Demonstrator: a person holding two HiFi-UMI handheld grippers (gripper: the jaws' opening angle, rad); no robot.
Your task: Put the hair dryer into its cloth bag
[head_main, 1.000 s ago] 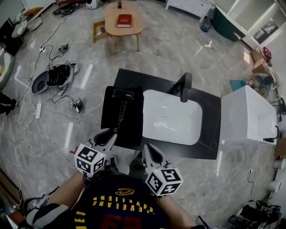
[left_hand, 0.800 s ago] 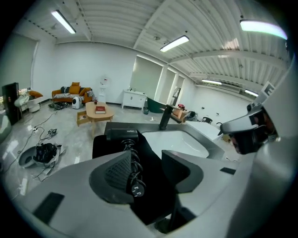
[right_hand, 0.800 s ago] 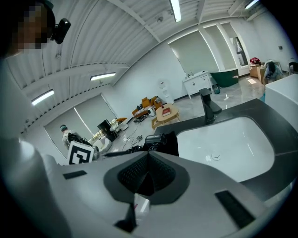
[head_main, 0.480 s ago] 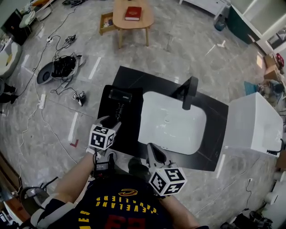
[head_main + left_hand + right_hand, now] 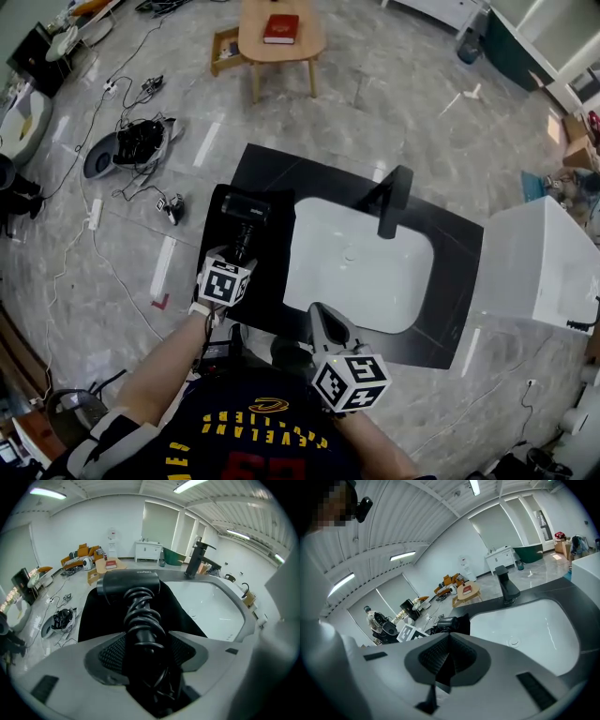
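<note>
A black hair dryer [image 5: 244, 210] lies on a black cloth bag [image 5: 274, 281], which is spread flat on the dark counter left of the sink. Its cord is coiled round the handle [image 5: 143, 623]. My left gripper [image 5: 239, 259] points steeply down over that handle. Its jaws are opening, and the handle [image 5: 140, 634] stands between the pads. I cannot tell whether the pads touch it. My right gripper [image 5: 319, 321] hangs at the counter's front edge with its jaws shut on nothing [image 5: 449, 660]. The right gripper view shows the dryer [image 5: 447, 623] and the left gripper's marker cube [image 5: 410, 632].
A white sink [image 5: 309, 211] with a black faucet [image 5: 392, 200] fills the middle of the counter [image 5: 450, 309]. A white cabinet [image 5: 539, 262] stands to the right. On the floor beyond are a wooden table [image 5: 281, 37] and loose cables [image 5: 131, 145].
My left gripper has come down and forward over the dryer's handle, tipped more steeply, and its jaws have spread. The right gripper has shifted a little along the counter's front.
</note>
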